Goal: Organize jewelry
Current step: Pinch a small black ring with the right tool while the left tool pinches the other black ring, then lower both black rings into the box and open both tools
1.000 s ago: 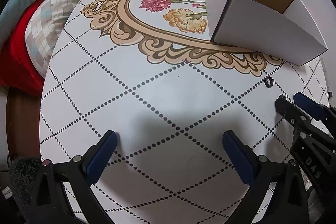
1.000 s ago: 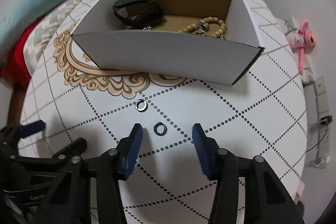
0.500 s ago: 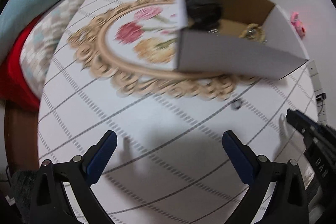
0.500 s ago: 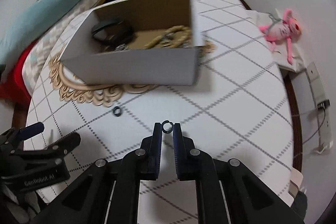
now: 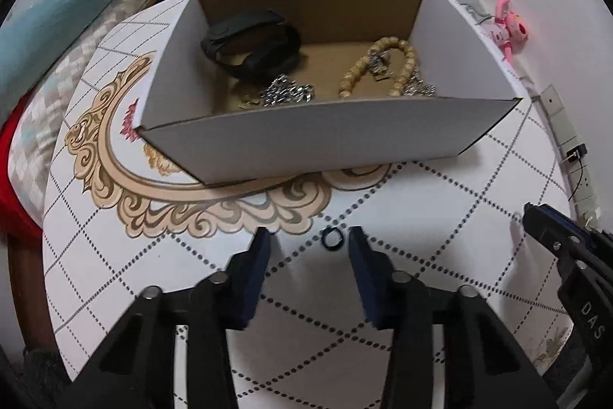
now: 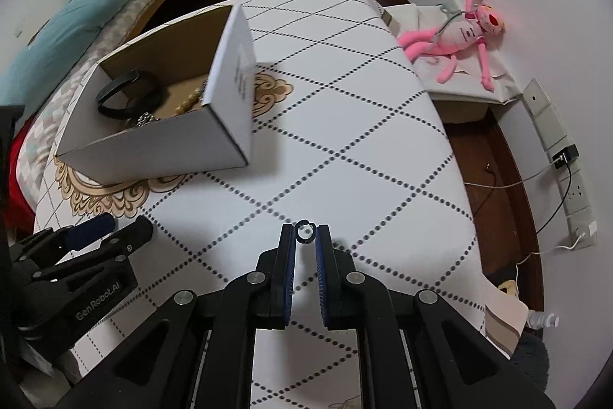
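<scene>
Behind spread left jaws, box (image 5: 329, 137) w/ bracelets, ring (image 5: 331, 239) between tips, right jaws pinching 2nd ring (image 6: 305, 232)

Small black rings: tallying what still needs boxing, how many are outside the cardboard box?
2: one small black ring on the table between the left hand-held gripper's fingers, one pinched by the right hand-held gripper.

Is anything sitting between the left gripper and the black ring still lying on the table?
Nothing visible. The ring lies on bare tabletop between the open fingers of the left gripper, short of the box.
</scene>
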